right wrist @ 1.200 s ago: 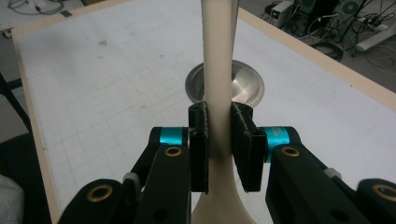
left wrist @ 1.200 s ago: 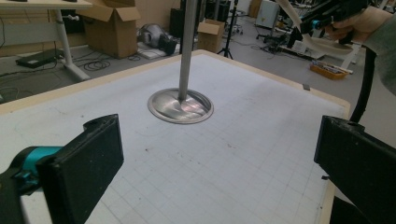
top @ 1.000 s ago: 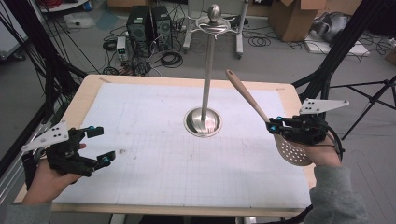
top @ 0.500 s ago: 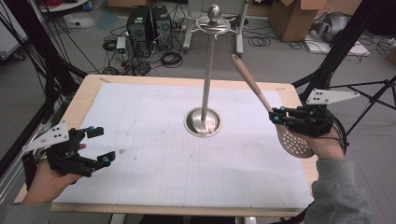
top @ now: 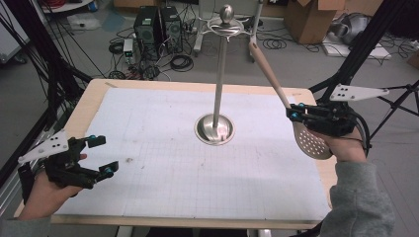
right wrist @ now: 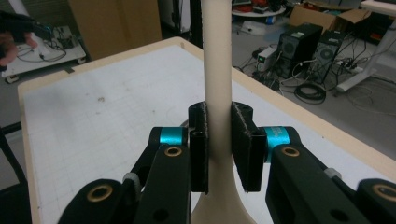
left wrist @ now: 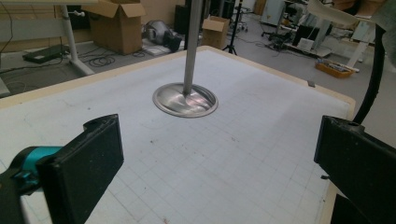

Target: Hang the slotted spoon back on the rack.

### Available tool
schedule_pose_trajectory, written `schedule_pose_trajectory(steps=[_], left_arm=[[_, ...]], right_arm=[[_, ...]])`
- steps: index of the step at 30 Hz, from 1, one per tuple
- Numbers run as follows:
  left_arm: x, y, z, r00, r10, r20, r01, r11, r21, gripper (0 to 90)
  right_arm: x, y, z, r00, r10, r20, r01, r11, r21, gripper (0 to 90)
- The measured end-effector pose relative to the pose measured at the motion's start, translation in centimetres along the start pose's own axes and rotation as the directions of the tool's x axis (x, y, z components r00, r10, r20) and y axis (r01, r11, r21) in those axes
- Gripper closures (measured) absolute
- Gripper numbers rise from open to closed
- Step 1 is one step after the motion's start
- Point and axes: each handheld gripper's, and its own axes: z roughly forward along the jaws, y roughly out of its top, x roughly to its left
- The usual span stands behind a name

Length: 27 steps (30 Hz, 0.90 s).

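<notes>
A beige slotted spoon point(top: 276, 89) hangs in the air over the table's right side, handle tilted up toward the top of a metal stand point(top: 220, 74), perforated bowl point(top: 312, 142) low by the hand. My right gripper point(top: 292, 112) is shut on its handle just above the bowl; in the right gripper view both pads point(right wrist: 198, 135) press the spoon handle point(right wrist: 218, 70). The stand has a round base point(top: 214, 129), a thin pole and hook arms under a ball at its top. My left gripper point(top: 101, 155) rests open at the table's front left, with the stand base point(left wrist: 186, 99) ahead of its jaws.
A white gridded mat point(top: 163, 163) covers the wooden table point(top: 96, 91). Computer towers point(top: 155, 27), cables and cardboard boxes point(top: 309, 19) stand on the floor beyond the far edge. A black tripod point(top: 395, 106) stands to the right of the table.
The right gripper has risen with the spoon, whose handle tip now reaches up beside the stand's top. The left gripper has kept still.
</notes>
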Motion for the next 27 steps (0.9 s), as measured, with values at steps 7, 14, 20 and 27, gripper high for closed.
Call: schedule_pose_trajectory(steps=[7,14,20,27], left_arm=[[0.0,-0.2,-0.2,1.0000,-0.004,-0.004,0.004,1.0000,0.001,1.8],[0.0,-0.2,-0.5,0.9999,-0.005,-0.009,0.005,1.0000,-0.001,1.8],[0.1,-0.4,-0.8,0.9998,-0.009,-0.015,0.009,1.0000,0.001,1.7],[0.0,-0.2,-0.9,0.9999,-0.006,-0.015,0.006,0.9999,-0.011,1.7]], right_arm=[[-0.3,0.8,-0.2,0.9999,0.010,0.008,-0.010,0.9996,-0.027,77.8],[-0.6,1.3,0.1,0.9998,0.019,0.010,-0.019,0.9995,-0.025,77.8],[-1.0,1.4,0.4,0.9995,0.029,0.008,-0.029,0.9990,-0.034,77.8],[-1.3,1.6,0.7,0.9983,0.052,-0.028,-0.053,0.9979,-0.038,77.7]])
